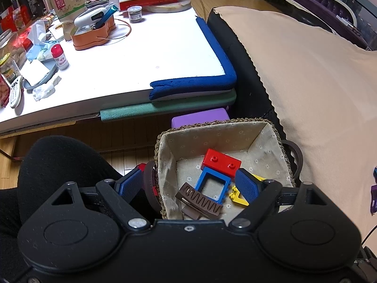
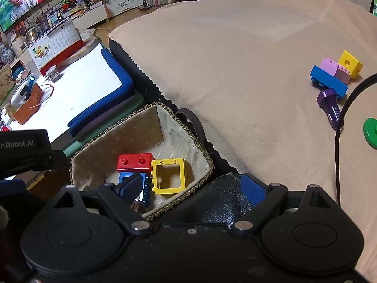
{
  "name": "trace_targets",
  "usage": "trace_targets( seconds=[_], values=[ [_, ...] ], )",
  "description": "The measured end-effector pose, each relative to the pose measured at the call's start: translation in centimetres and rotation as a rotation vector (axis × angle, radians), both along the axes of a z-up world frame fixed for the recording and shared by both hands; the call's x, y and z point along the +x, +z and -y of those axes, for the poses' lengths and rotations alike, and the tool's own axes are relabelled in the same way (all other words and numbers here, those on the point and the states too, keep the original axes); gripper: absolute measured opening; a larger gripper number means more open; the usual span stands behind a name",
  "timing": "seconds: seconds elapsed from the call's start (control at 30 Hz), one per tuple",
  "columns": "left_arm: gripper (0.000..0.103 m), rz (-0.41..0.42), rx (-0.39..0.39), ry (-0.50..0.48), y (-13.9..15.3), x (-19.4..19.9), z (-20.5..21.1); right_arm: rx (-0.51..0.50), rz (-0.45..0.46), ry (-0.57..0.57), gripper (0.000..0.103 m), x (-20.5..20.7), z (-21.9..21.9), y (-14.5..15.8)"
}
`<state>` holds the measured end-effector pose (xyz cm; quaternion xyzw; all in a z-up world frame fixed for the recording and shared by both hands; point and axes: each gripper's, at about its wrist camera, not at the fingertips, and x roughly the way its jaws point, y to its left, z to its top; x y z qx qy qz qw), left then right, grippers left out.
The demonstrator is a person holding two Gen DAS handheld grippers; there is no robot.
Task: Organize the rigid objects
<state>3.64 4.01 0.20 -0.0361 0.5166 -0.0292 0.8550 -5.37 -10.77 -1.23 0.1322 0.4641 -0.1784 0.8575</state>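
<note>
The woven basket (image 2: 202,151), lined with pale flowered cloth, sits at the edge of the beige-covered cushion (image 2: 235,70), and in it lie a red brick (image 2: 134,161), a yellow window frame (image 2: 169,175), a blue window frame (image 1: 212,185) and a brown ridged piece (image 1: 200,200). Well apart from it, out on the cushion, a blue brick (image 2: 328,82) touches a pink brick (image 2: 335,69) and a yellow cube (image 2: 350,64), with a purple car charger (image 2: 328,105) just beside them and a green disc (image 2: 371,129) at the picture's edge. Both grippers hang over the basket with jaws spread and nothing between them: the left gripper (image 1: 190,186) straddles the basket's near wall, one pad outside it and one inside, and the right gripper (image 2: 193,187) hovers over the basket's near corner. The likeliest trouble, as I judge it, is the left gripper catching that wall and tipping the basket off the cushion's edge toward the floor, since the basket looks light and perches near the drop. Reaching for the cluster, the right gripper could nudge the touching bricks apart, or snag the black cable (image 2: 339,155) that runs close by the charger. The low table (image 1: 165,54) stands near enough to bump.
</note>
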Motion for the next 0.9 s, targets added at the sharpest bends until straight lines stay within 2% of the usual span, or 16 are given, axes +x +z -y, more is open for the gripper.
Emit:
trace_targets(
  seconds=[0.73, 0.9],
  values=[
    [0.082, 0.0, -0.006, -0.004, -0.1, -0.1, 0.1, -0.031, 0.029, 0.01, 0.09, -0.8, 0.2, 0.6],
    [0.082, 0.011, -0.03, -0.024, 0.2, -0.5, 0.2, -0.043, 0.052, 0.001, 0.09, -1.2, 0.9, 1.4]
  ],
)
